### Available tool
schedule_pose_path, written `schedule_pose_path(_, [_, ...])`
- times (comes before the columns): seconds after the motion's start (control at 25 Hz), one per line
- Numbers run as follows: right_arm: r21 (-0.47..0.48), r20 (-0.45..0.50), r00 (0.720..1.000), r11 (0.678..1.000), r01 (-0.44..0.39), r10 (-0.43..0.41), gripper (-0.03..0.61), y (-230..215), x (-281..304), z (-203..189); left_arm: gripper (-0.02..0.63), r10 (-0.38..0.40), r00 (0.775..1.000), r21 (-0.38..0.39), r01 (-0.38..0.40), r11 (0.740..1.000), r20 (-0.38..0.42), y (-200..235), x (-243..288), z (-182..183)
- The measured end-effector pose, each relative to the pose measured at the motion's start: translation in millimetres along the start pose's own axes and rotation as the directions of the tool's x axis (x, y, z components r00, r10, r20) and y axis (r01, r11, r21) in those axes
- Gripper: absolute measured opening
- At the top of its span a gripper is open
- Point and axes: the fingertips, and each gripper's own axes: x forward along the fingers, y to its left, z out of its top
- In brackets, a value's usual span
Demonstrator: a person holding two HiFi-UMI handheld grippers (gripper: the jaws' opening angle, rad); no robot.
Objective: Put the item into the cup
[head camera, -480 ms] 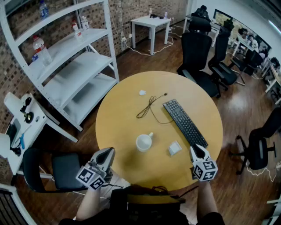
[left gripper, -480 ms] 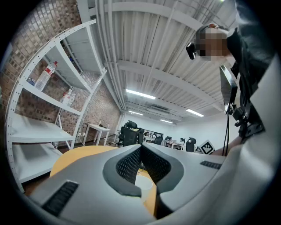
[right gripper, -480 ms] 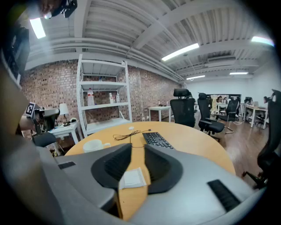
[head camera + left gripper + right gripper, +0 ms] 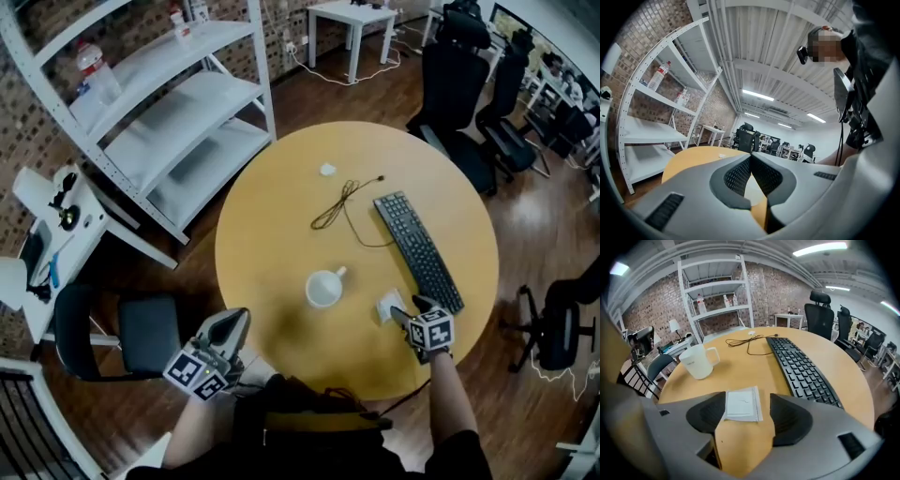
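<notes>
White flat packet (image 4: 740, 402) lies on the wooden table (image 4: 843, 376) at lower centre of the right gripper view, between the right gripper's (image 4: 747, 405) wide-parted jaws, not pinched. Cup (image 4: 697, 362) stands upper left of it, keyboard (image 4: 801, 371) to its right. Left gripper (image 4: 751, 159), lower left in the head view, has its jaws closed together on nothing.

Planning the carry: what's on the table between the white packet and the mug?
Nothing; the right gripper view shows only bare yellow tabletop between the white packet and the mug.
</notes>
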Motion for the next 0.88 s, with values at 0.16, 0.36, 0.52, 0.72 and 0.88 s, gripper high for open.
schedule_pose_path(0.16, [-0.030, -0.081, 0.997, 1.000, -0.001, -0.001, 0.307, -8, 21, -5, -0.005, 0.032, 0.999, -0.020, -0.033, 0.999, -0.018, 3, -5, -7])
schedule_pose_path(0.36, [-0.014, -0.140, 0.988, 0.998, -0.069, 0.066, 0.355, 8, 37, -10, -0.005, 0.056, 0.998, -0.039, -0.057, 0.998, -0.029, 10, -6, -9])
schedule_pose_path(0.52, [-0.009, -0.140, 0.987, 0.997, -0.080, 0.078, 0.356, 20, 42, -12, -0.005, 0.050, 0.998, -0.046, -0.052, 0.998, -0.038, 11, -1, -11])
schedule_pose_path(0.72, [-0.066, -0.125, 0.991, 0.996, -0.063, 0.055, 0.229, 34, 35, -12, -0.005, 0.020, 0.999, -0.044, -0.021, 0.999, -0.030, 10, 8, -8])
schedule_pose_path(0.88, [-0.053, -0.071, 0.996, 0.997, -0.056, 0.052, 0.088, 41, 25, -10, -0.005, -0.001, 1.000, -0.040, 0.000, 0.999, -0.026, 9, 13, -7])
